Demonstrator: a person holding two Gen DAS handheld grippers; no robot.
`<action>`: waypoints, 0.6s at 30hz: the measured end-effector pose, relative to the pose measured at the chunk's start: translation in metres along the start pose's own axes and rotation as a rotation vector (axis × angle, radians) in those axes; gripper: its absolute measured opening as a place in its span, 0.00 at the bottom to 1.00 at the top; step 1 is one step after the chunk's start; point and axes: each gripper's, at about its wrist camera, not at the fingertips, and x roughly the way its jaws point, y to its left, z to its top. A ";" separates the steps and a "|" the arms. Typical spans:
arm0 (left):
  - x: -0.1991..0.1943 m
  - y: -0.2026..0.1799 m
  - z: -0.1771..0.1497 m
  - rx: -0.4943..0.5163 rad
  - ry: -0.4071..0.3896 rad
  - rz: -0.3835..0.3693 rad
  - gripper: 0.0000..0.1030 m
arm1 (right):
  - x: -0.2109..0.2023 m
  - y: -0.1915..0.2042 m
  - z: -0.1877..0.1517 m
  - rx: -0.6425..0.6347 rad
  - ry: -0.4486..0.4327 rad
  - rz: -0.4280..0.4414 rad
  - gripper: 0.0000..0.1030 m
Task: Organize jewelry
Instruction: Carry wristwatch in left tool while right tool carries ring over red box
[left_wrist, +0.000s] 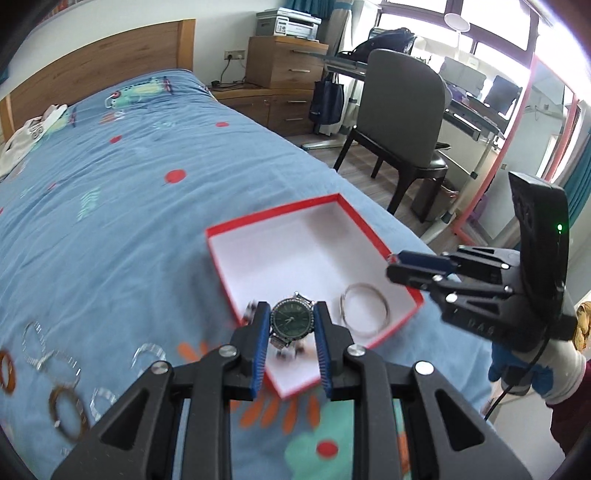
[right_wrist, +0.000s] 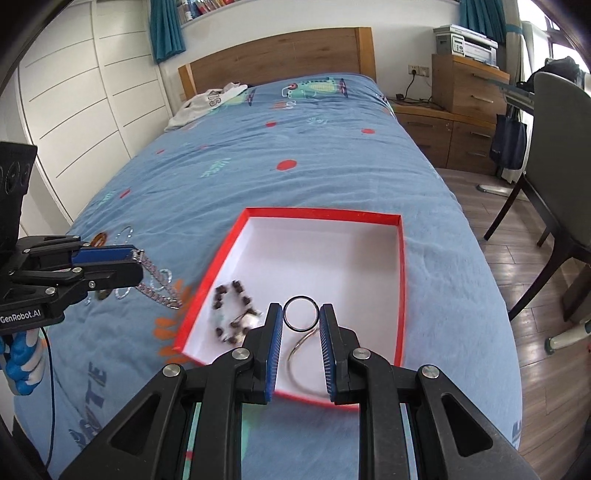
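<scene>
A red box (left_wrist: 273, 218) with a white inside lies open on the blue bedspread. My left gripper (left_wrist: 291, 321) is shut on a green-faced watch (left_wrist: 291, 320) at the box's near edge; its metal strap hangs down in the right wrist view (right_wrist: 159, 278). My right gripper (right_wrist: 301, 315) is shut on a dark ring (right_wrist: 301, 314) above the box (right_wrist: 321, 216). A silver bangle (left_wrist: 365, 309) lies in the box, also in the right wrist view (right_wrist: 299, 354). A dark beaded bracelet (right_wrist: 231, 314) lies in the box's near left corner.
Several loose bangles and rings (left_wrist: 66, 410) lie on the bedspread left of the box. White clothes (right_wrist: 207, 101) lie by the wooden headboard. A grey chair (left_wrist: 406, 110), a desk and drawers stand to the right of the bed.
</scene>
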 end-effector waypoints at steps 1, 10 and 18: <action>0.009 0.000 0.005 -0.002 0.005 -0.002 0.21 | 0.007 -0.005 0.004 -0.003 0.006 0.001 0.20; 0.091 0.016 0.029 -0.037 0.079 0.034 0.21 | 0.069 -0.033 0.029 -0.050 0.100 -0.012 0.20; 0.132 0.031 0.017 -0.036 0.133 0.049 0.22 | 0.105 -0.032 0.026 -0.153 0.194 -0.033 0.20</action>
